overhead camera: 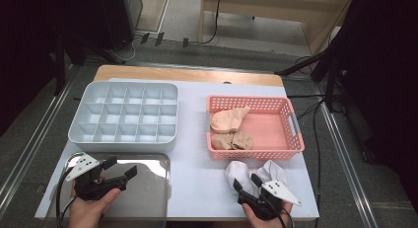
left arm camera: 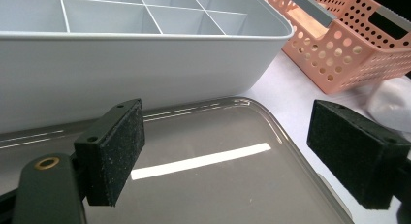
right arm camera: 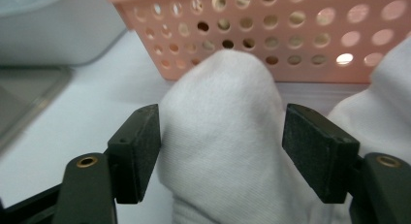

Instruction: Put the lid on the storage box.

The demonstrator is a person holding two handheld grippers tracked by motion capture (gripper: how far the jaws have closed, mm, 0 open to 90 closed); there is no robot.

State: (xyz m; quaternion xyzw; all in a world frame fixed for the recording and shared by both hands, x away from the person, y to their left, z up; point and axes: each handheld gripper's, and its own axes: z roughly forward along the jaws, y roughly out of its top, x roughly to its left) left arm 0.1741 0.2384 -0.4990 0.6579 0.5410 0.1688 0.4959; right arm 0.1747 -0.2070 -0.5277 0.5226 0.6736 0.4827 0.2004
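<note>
White sock (right arm camera: 220, 132) on pale tabletop (overhead camera: 197, 164)

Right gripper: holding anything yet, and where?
Not clamped yet. The right gripper has open jaws either side of the white sock's rounded end. The left gripper is open over the tray.

One divided tray (overhead camera: 124, 114), one metal tray (overhead camera: 148, 188), one pink basket (overhead camera: 254, 127), two tan socks (overhead camera: 229, 120), perhaps two white socks (overhead camera: 238, 171).
</note>
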